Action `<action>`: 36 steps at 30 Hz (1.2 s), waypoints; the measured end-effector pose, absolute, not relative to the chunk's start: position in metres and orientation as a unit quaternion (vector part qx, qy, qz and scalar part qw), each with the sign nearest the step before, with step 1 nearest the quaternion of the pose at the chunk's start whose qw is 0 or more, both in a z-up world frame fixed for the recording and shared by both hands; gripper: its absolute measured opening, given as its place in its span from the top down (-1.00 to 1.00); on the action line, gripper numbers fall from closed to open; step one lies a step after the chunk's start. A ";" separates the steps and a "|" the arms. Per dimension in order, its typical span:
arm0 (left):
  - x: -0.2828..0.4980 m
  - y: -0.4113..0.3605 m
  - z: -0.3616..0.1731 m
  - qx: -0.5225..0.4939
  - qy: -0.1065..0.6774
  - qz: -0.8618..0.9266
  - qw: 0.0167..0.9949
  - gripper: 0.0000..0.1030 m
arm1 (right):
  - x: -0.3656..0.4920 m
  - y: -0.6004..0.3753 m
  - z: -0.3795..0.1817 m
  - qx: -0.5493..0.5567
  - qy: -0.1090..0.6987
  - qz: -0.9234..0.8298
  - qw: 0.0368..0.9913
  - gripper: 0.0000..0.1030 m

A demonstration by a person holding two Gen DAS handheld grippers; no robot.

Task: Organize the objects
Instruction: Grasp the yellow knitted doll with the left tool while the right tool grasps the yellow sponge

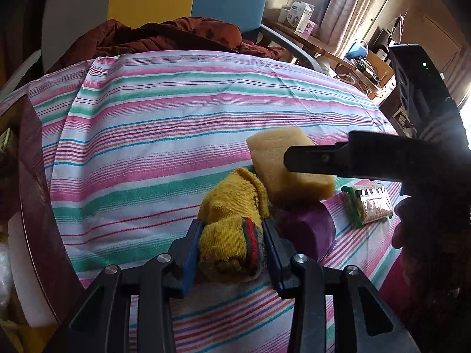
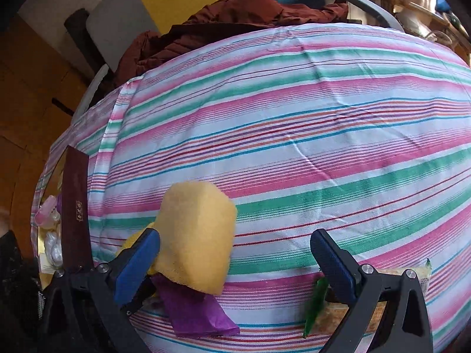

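We take the yellow knitted cloth (image 1: 232,220) as landmark: it is pinched between the fingers of the left gripper (image 1: 232,245), low over the striped tablecloth (image 1: 147,135). Touching its right side lie a tan sponge (image 1: 290,166) and, under that, a purple cloth (image 1: 309,229); a green-edged packet (image 1: 368,204) lies further right. The right gripper (image 2: 235,260) stands wide, holding nothing. We judge that lifting could drag the sponge along, or the loose knit could slip free.
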State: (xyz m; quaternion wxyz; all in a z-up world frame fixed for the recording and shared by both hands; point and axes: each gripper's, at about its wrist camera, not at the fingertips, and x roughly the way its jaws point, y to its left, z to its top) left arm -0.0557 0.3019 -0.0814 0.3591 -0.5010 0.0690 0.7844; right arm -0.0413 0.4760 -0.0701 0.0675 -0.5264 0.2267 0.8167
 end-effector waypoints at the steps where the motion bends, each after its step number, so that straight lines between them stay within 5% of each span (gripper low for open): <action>1: -0.055 0.301 -0.081 -0.502 0.068 0.784 0.359 0.22 | -0.042 0.473 -0.072 -0.531 0.218 0.816 0.063 -0.87; 7: -0.036 0.288 -0.077 -0.494 0.085 0.789 0.356 0.22 | -0.040 0.476 -0.061 -0.503 0.219 0.833 0.067 -0.05; 13: -0.011 0.272 -0.075 -0.486 0.106 0.789 0.360 0.22 | -0.039 0.488 -0.056 -0.496 0.232 0.833 0.076 0.10; 26: -0.004 0.265 -0.078 -0.480 0.098 0.790 0.368 0.18 | -0.042 0.479 -0.057 -0.494 0.247 0.831 0.068 -0.91; 36: -0.004 0.266 -0.081 -0.478 0.093 0.791 0.370 0.12 | -0.057 0.450 -0.069 -0.522 0.154 0.836 0.067 -0.89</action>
